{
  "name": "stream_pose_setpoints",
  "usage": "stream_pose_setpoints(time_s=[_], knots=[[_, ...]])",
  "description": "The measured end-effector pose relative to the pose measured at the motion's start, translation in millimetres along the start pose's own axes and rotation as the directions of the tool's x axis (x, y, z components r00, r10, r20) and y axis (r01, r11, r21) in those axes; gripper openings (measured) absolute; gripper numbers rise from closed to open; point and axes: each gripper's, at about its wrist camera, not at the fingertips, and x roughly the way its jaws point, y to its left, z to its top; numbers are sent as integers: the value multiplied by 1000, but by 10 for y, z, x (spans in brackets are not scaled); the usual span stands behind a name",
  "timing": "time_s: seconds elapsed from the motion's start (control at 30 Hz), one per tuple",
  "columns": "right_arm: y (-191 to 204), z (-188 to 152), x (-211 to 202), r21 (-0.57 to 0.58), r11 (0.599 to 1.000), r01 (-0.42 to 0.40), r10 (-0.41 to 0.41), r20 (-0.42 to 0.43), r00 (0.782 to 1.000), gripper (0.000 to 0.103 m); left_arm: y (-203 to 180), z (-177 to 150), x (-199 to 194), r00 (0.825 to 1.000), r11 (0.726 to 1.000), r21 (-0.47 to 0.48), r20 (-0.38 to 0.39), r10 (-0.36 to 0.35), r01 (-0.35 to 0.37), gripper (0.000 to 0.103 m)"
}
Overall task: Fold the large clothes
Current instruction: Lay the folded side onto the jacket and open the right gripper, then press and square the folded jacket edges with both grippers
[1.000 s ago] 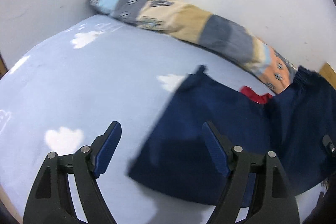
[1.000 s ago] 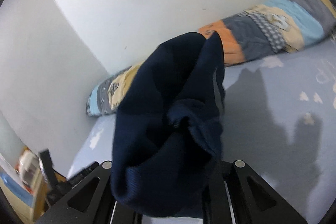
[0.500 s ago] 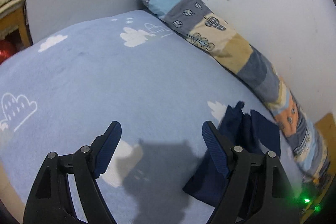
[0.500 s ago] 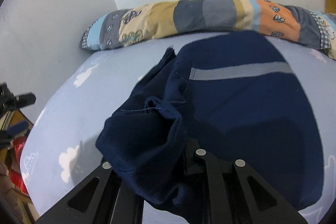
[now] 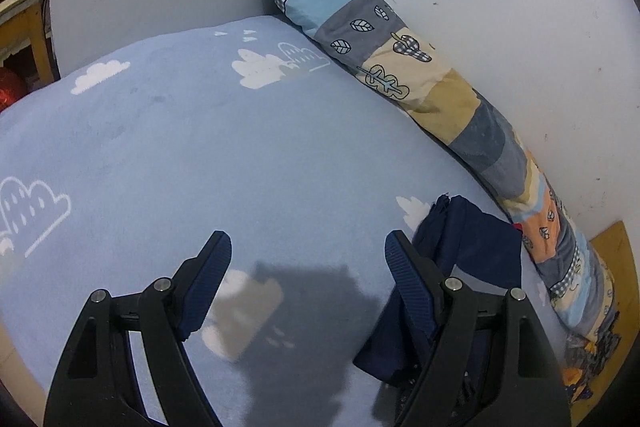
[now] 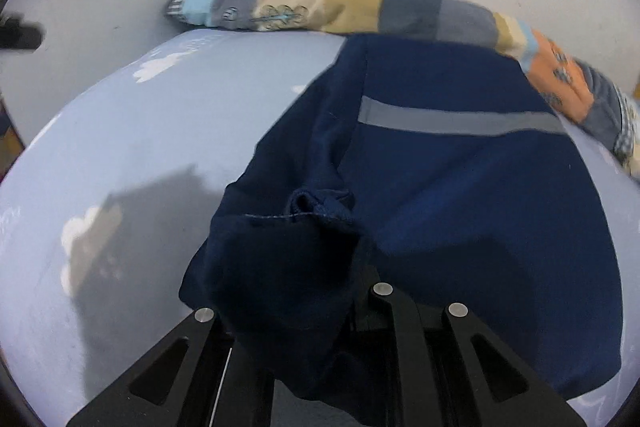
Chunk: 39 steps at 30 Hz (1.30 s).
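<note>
Navy garment [image 6: 460,187] lies spread on the right of the blue cloud-print bed [image 5: 200,155], its near hem bunched in the clamped right gripper [image 6: 304,291]. Left gripper [image 5: 308,259] gapes wide, holding nothing.

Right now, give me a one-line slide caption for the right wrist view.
Right gripper shut on bunched navy garment spread over cloud-print bed sheet, patchwork bolster behind.

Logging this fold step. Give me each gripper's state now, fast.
Left gripper: open, holding nothing, above the blue cloud-print bedsheet.
Right gripper: shut on the navy garment, fingertips hidden by bunched fabric.
</note>
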Motion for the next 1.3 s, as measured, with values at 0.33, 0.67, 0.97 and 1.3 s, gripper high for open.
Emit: stream_pose_setpoints(time_s=[0.33,0.67,0.97,1.3], knots=[[31,-148,-552,4,924,-384,383,-82,920,54,-222,-92,79,997,995,85,-56,-54,59,79],[-1403,-222,-1314,241,949,-202,166,160,973,30,-757,-368,100,972,942,259,-158,-176,213,79],[-1623,-425,-1132,301,925,-232,202,128,971,15,-1597,-1106,356,906,774,501,-360,-221,388,79],[-1500,-602,-463,289,940,-179,189,-7,982,14,-1571,-1280,737,939,770,590,-342,-34,243,78]])
